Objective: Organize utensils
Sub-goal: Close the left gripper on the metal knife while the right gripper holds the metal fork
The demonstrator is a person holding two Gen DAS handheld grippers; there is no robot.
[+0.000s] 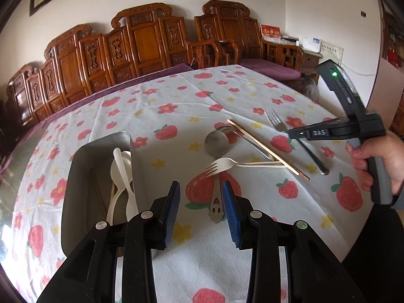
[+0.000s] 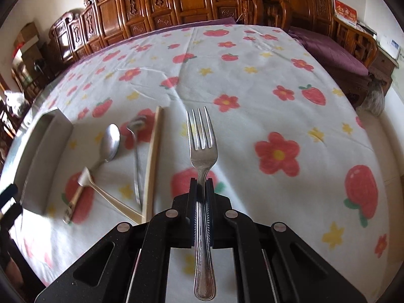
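My right gripper (image 2: 202, 184) is clamped on a shiny steel dinner fork (image 2: 203, 149), its black fingers pressed together around the neck just below the tines, so the four prongs point forward above the strawberry-and-flower printed tablecloth (image 2: 277, 96) and the beaded handle runs back between the gripper's arms toward the camera. From the left wrist view, my right hand (image 1: 376, 161) wraps the gripper's grey handle at the right edge of the table, fingers curled round it, holding the tool roughly level. My left gripper (image 1: 202, 197) is spread wide with nothing between its blue-padded fingers (image 1: 231, 207); it hovers low over the cloth, and between the pads lies the cut-out handle end of a large steel spoon (image 1: 214, 144), its bowl further off. A cream plastic fork (image 1: 227, 163) lies across that spoon's handle. Beyond it, a pair of long wooden chopsticks (image 1: 267, 149) run diagonally, with a slim steel spoon (image 1: 242, 136) lying beside them. To the left sits a rectangular brushed-metal tray (image 1: 83, 161) holding white plastic spoons (image 1: 121, 171). Carved wooden chairs (image 1: 141, 40) line the wall behind the table.
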